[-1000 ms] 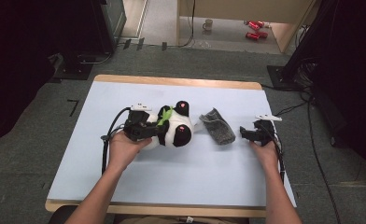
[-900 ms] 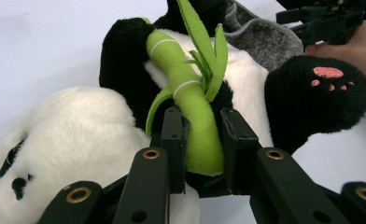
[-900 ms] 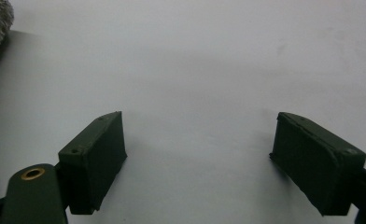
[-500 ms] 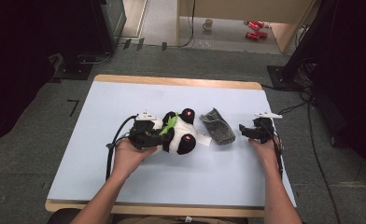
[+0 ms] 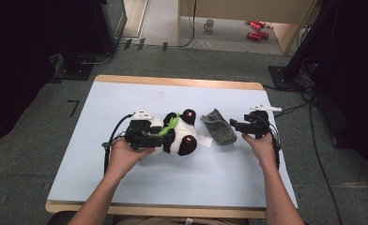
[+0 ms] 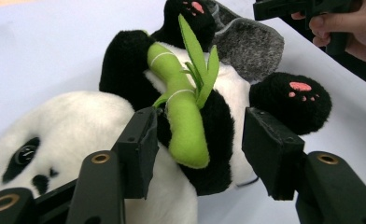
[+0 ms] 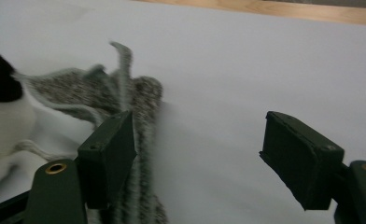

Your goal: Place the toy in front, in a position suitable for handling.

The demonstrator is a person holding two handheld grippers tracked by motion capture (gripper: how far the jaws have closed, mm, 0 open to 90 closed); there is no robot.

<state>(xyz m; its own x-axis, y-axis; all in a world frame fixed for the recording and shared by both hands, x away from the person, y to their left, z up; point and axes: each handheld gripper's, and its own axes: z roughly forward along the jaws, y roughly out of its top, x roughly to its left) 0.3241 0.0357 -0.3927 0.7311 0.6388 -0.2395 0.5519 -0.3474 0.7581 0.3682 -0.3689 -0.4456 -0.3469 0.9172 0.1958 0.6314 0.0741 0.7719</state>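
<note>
Panda pinned under left gripper, right one lined up on the grey fabric

Left gripper (image 6: 197, 149) spread wide around panda plush (image 5: 175, 133) mid-table, green bamboo (image 6: 181, 102) between the jaws, not clamped; likely steadying it. Right gripper (image 7: 197, 154) also spread, nothing held, one jaw against edge of grey knit piece (image 5: 218, 126) just beside the panda's foot, probably lining up a pinch
</note>
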